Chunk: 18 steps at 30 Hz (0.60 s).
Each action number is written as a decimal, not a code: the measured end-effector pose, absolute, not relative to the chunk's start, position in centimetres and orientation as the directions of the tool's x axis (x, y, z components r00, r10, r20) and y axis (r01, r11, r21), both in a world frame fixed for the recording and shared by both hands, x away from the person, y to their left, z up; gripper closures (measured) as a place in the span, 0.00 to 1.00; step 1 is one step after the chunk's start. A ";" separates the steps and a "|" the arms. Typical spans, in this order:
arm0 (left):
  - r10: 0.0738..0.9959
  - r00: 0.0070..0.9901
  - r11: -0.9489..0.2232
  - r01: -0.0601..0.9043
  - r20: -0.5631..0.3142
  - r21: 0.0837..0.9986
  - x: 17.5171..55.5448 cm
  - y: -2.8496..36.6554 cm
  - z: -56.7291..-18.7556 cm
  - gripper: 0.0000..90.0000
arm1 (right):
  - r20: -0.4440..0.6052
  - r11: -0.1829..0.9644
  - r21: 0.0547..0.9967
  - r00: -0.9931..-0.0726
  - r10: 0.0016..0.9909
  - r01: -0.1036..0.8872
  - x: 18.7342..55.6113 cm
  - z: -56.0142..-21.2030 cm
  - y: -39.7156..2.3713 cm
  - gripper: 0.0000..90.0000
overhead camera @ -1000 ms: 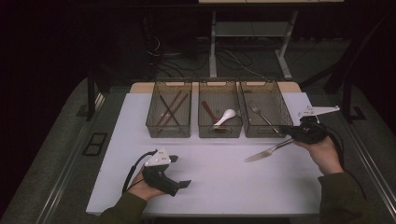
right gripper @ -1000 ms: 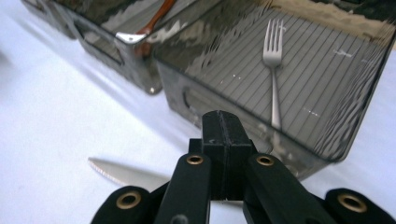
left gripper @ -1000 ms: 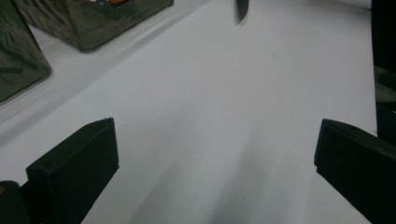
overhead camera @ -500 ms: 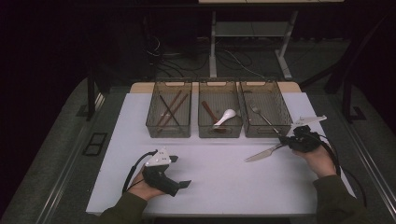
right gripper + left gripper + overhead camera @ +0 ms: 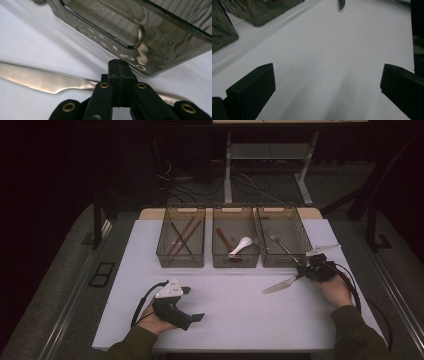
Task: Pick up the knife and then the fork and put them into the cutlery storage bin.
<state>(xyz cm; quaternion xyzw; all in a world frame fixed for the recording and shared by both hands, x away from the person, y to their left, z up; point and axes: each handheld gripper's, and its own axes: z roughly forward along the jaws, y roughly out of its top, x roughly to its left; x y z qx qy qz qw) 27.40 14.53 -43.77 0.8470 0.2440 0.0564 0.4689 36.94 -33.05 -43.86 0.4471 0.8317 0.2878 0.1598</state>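
Knife (image 5: pixel 281 284) lies flat on the white table (image 5: pixel 240 320) just in front of the right-hand bin (image 5: pixel 281 260), right gripper (image 5: pixel 303 272) apparently clamped on its handle with jaws pressed together, while left gripper (image 5: pixel 194 304) rests well left of the knife, jaws wide apart and empty.

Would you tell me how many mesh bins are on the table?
3, in a row at the table's far side: left bin with chopsticks, middle bin with spoons, right bin with a fork.
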 end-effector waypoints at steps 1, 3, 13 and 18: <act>0.466 0.874 -0.441 0.361 -0.134 0.821 27.4 14.5 -43.8 0.00 | -0.017 0.436 0.622 -0.545 0.838 0.651 37.0 -44.0 -33.1 1.00; 0.466 0.874 -0.442 0.362 -0.135 0.821 27.4 14.5 -43.8 0.00 | -0.020 0.432 0.619 -0.537 0.843 0.656 37.1 -44.1 -33.3 1.00; 0.466 0.874 -0.443 0.363 -0.135 0.820 27.3 14.4 -43.8 0.00 | -0.041 0.447 0.605 -0.535 0.844 0.659 37.2 -44.3 -33.1 1.00; 0.466 0.874 -0.442 0.363 -0.136 0.820 27.3 14.5 -43.8 0.00 | -0.053 0.464 0.596 -0.545 0.837 0.655 37.0 -44.2 -33.1 1.00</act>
